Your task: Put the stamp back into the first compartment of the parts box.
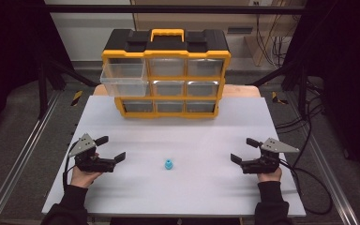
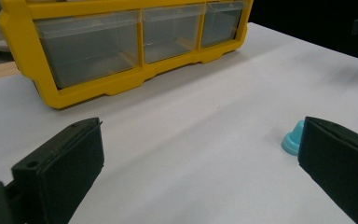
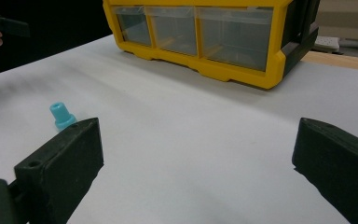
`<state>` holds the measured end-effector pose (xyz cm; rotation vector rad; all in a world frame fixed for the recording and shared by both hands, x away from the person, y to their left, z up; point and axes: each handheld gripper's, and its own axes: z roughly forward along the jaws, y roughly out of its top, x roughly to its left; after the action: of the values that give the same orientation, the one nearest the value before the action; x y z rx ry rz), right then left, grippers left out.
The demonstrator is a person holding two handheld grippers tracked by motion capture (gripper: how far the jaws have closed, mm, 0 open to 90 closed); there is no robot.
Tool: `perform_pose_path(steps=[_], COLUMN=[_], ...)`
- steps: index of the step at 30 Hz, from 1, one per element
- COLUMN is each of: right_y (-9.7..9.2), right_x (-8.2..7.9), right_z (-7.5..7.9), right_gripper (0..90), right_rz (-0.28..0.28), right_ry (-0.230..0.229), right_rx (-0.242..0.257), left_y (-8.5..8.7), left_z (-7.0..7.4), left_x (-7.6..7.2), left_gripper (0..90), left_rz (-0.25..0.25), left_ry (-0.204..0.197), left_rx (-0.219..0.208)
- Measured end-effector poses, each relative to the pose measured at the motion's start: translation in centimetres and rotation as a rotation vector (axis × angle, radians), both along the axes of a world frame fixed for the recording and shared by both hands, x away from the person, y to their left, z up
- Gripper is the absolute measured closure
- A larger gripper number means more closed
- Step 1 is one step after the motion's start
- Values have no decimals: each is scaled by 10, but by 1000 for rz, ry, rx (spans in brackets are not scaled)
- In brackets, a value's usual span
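A small light-blue plastic piece (image 1: 168, 164) stands on the white table top (image 1: 183, 136), about midway between the two hands. In the left gripper view the blue piece (image 2: 292, 140) peeks out beside the right-hand jaw; in the right gripper view the same blue piece (image 3: 61, 115) stands ahead to the left. My left gripper (image 1: 109, 148) rests open at the table's left, nothing between its jaws. My right gripper (image 1: 243, 150) rests open at the table's right, also with nothing in it.
A yellow and black drawer organiser (image 1: 165, 75) with clear drawers stands at the back of the table. Its top-left drawer (image 1: 123, 77) is pulled out toward me. Cables trail off the table's right side (image 1: 309, 180).
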<state>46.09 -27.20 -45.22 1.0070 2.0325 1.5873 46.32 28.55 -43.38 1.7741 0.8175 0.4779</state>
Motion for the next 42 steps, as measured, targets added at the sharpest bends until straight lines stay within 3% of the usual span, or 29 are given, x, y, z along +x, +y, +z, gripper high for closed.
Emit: perform_pose_path(steps=[15, 42], right_y=[-1, 1], right_x=[0, 0], right_z=[0, -1], right_gripper=[24, 24], right_rz=[2, 8], right_ry=[-4, 2], right_rx=[-3, -16], left_y=[-9, -32], left_z=[4, 1], left_x=[-2, -3], left_gripper=[0, 0], left_rz=[-12, -30], left_ry=[-4, 28], left_rx=[10, 36])
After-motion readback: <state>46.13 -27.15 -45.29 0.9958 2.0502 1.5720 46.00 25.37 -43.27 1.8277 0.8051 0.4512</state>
